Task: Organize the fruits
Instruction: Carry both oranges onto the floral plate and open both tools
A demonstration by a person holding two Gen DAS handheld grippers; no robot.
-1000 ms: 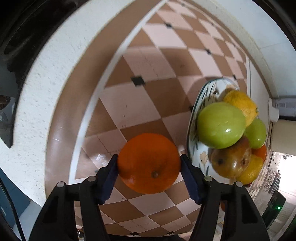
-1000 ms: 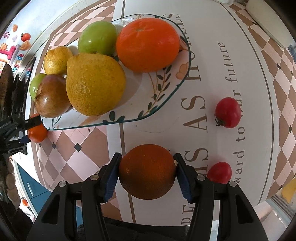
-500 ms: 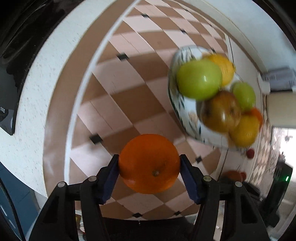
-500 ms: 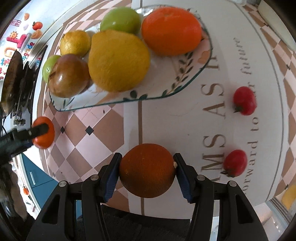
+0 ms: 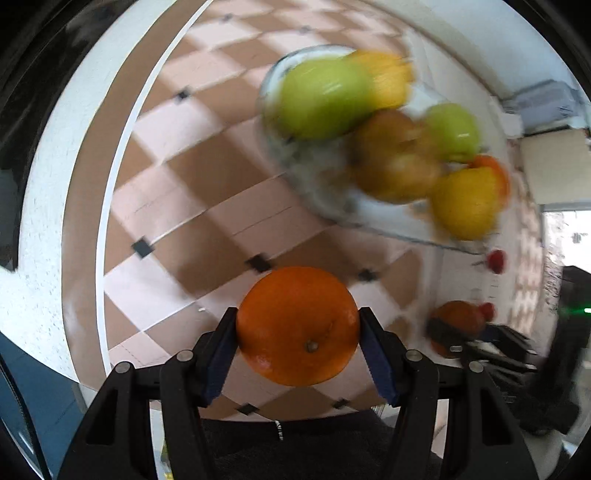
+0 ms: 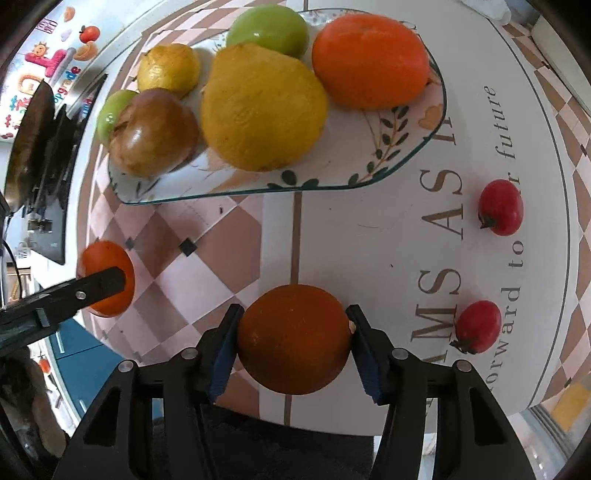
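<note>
My left gripper [image 5: 297, 326] is shut on a bright orange [image 5: 297, 325], held above the checkered tablecloth. In the right wrist view that same orange [image 6: 107, 277] shows at the left, short of the plate. My right gripper [image 6: 293, 326] has its pads on a darker orange [image 6: 293, 338], and its jaws are closing on it. A glass plate [image 6: 424, 155] with a leaf pattern lies beyond both. It holds a green apple [image 6: 267, 31], an orange [image 6: 369, 61], a large yellow fruit [image 6: 262, 107], a brown fruit [image 6: 153, 133] and others. The left wrist view is blurred.
Two small red tomatoes [image 6: 500, 206] [image 6: 478, 326] lie on the lettered white part of the cloth, right of my right gripper. A dark stove with a pan [image 6: 33, 140] stands at the far left. The table's edge runs close beneath both grippers.
The left gripper has carried its orange sideways and rolled, so the plate swung from right to upper middle in its view. In the right view it came nearer. The right gripper shifted slightly.
</note>
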